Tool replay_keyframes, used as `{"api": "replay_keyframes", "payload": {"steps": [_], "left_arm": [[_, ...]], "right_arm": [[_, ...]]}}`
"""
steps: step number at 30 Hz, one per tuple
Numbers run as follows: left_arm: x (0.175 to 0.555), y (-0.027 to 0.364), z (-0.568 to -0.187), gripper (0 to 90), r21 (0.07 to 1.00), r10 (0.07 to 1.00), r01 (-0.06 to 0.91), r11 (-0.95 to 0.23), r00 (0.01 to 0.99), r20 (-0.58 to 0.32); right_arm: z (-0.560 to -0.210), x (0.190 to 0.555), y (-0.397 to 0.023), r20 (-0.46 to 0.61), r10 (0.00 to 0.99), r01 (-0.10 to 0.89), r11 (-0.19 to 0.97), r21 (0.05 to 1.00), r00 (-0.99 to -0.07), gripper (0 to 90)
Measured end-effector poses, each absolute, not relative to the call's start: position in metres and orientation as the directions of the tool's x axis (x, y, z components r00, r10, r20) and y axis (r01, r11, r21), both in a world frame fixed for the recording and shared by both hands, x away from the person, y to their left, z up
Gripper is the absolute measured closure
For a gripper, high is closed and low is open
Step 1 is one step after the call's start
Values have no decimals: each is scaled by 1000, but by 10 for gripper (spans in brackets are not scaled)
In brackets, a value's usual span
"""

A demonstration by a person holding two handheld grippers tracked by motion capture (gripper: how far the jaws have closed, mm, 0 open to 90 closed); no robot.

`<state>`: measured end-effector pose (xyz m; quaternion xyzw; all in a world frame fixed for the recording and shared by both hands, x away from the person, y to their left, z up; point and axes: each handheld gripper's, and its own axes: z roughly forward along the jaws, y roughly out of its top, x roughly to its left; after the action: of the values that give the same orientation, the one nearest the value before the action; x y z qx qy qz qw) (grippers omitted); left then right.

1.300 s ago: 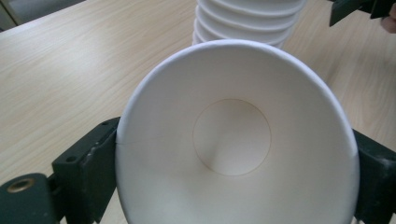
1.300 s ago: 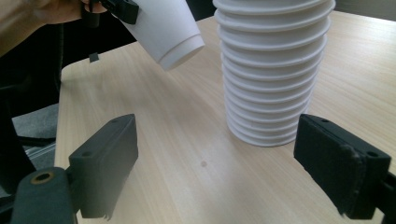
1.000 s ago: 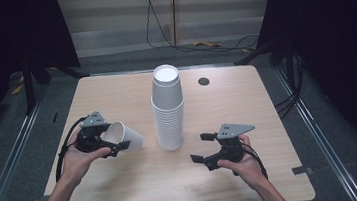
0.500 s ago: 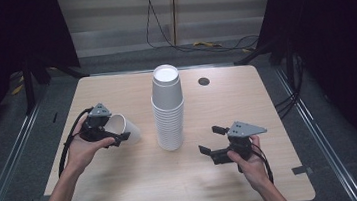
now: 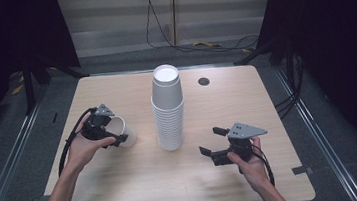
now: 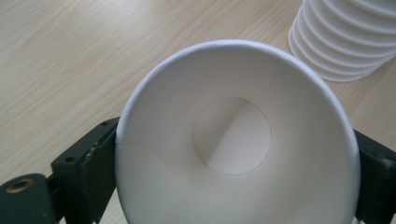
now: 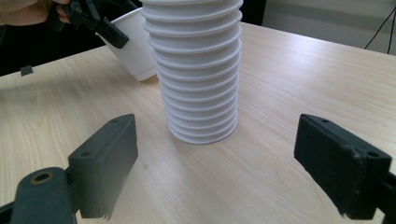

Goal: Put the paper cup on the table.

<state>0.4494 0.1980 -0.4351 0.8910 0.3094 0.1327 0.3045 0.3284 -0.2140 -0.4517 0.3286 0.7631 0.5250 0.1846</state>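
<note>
A tall stack of white paper cups (image 5: pixel 168 109) stands upside down at the middle of the wooden table (image 5: pixel 247 103). Left of it, my left gripper (image 5: pixel 112 132) is shut on a single white paper cup (image 5: pixel 125 131), held tilted just above the table. In the left gripper view the cup's open mouth (image 6: pixel 233 140) faces the camera, a black jaw pressing each side, and the stack (image 6: pixel 345 37) stands at the upper right. My right gripper (image 5: pixel 212 140) is open and empty to the right of the stack. In the right gripper view the stack (image 7: pixel 196 70) rises beyond its spread jaws, with the held cup (image 7: pixel 133 51) behind.
A small dark round hole (image 5: pixel 203 81) sits in the tabletop behind the stack. Bare wood lies in front of the stack and along both sides. Cables trail on the floor beyond the table's far edge.
My left gripper has carried the cup slightly away from me and toward the stack, tipping it more upright. The right hand has drifted slightly to the right, jaws still open.
</note>
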Motion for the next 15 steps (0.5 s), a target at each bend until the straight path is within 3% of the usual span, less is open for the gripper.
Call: {"api": "replay_keyframes", "payload": {"steps": [15], "left_arm": [[459, 173, -443, 50, 612, 607, 423, -668, 786, 119]], "right_arm": [[-452, 328, -215, 51, 704, 305, 240, 922, -708, 136]]}}
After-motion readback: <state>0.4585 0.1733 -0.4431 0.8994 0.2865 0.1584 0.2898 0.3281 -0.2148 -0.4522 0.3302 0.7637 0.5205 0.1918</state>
